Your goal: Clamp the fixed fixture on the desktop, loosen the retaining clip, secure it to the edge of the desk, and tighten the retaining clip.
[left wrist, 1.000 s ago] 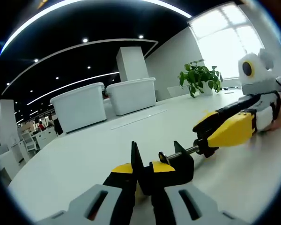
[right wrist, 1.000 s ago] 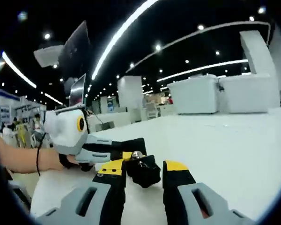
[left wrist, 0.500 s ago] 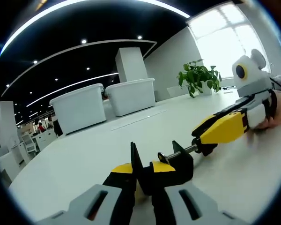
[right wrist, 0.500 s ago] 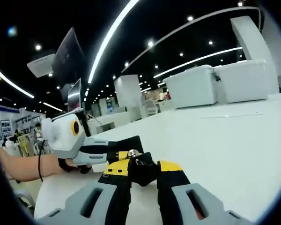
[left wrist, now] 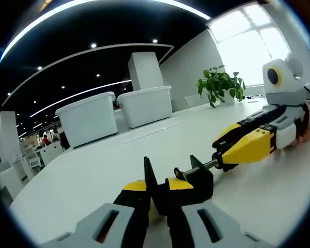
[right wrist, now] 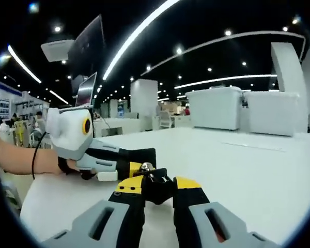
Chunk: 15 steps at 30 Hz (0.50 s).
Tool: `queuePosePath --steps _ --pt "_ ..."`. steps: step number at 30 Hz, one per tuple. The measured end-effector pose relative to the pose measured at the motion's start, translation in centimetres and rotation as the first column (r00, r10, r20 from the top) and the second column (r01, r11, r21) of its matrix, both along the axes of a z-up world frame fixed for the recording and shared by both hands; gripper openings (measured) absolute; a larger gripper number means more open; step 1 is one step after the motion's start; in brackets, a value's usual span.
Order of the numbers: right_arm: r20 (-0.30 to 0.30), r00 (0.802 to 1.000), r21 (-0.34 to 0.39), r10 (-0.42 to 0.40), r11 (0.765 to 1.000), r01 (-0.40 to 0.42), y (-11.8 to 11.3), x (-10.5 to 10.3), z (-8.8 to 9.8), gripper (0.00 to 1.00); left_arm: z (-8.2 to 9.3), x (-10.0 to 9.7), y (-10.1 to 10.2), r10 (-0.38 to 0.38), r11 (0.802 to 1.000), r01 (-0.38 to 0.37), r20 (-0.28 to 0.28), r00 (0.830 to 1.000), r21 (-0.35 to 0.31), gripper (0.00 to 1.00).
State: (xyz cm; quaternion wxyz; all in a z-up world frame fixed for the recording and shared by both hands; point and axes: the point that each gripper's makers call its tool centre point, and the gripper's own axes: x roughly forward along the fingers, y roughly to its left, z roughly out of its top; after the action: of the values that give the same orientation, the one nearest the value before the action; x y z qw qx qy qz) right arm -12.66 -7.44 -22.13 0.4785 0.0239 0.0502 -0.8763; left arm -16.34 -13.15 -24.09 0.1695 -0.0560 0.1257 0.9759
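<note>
Now my left gripper (left wrist: 156,199) clamps the fixture (left wrist: 188,183); right gripper (right wrist: 157,188) seemingly pinches its screw knob (right wrist: 156,187), so I'd twist gently.

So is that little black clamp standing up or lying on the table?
Lying flat: the black clamp rests on the white table, screw pointing sideways.

Clamp (left wrist: 188,183): matt black body, shiny metal screw (left wrist: 199,167); desk (left wrist: 93,170) smooth white, semi-gloss.
</note>
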Motion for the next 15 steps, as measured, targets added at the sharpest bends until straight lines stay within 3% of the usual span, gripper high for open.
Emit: queuePosePath --steps 1,3,5,12,15 --pt "-0.024 1.000 0.017 -0.003 1.000 0.004 0.0 0.0 0.0 0.19 0.0 0.0 0.0 0.000 1.000 0.000 0.000 1.000 0.000 0.11" --pt "-0.177 0.984 0.115 -0.006 0.993 0.027 -0.3 0.5 0.2 0.19 0.0 0.0 -0.1 0.003 1.000 -0.003 0.000 1.000 -0.001 0.11" --pt "-0.270 0.963 0.176 0.001 0.983 0.048 -0.7 0.8 0.2 0.19 0.0 0.0 -0.2 0.010 1.000 -0.010 0.001 1.000 -0.001 0.11" --pt "-0.210 0.978 0.144 -0.015 0.989 0.046 -0.1 -0.8 0.2 0.21 0.0 -0.1 -0.2 0.012 1.000 -0.012 0.001 1.000 -0.002 0.11" --pt "-0.098 0.995 0.103 -0.001 0.995 0.011 -0.1 -0.7 -0.5 0.28 0.0 -0.2 -0.2 0.011 1.000 -0.011 0.000 1.000 -0.002 0.11"
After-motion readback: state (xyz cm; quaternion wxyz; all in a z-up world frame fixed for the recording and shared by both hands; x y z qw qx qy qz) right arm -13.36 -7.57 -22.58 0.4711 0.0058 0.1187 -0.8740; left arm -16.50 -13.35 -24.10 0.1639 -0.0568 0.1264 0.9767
